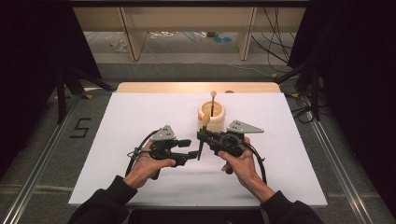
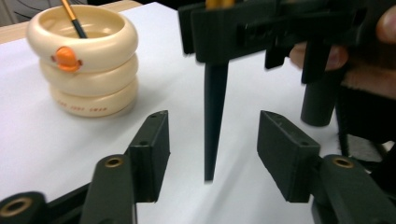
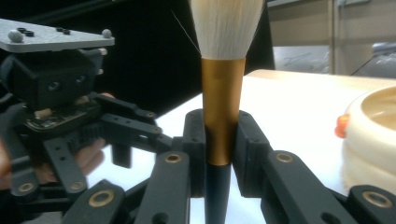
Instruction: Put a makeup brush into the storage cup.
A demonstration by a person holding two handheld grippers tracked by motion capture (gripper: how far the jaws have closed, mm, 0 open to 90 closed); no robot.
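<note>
A makeup brush [image 3: 223, 107] with white bristles, a gold ferrule and a black tapered handle [image 2: 213, 116] stands upright, bristles up. My right gripper [image 3: 219, 140] is shut on it at the ferrule's lower end, above the white table's middle [image 1: 201, 137]. My left gripper [image 2: 219, 142] is open, its two pads on either side of the handle's lower tip without touching it. In the high view the left gripper [image 1: 187, 148] sits just left of the brush. A cream ringed holder [image 1: 211, 116] stands behind, with a second thin brush [image 1: 213, 100] in it.
The white board [image 1: 140, 116] covers the table, with a wooden edge [image 1: 196, 87] at the back. The holder [image 2: 84, 65] carries an orange bead [image 2: 67, 58] on its rim. Dark curtains and metal floor rails flank the table.
</note>
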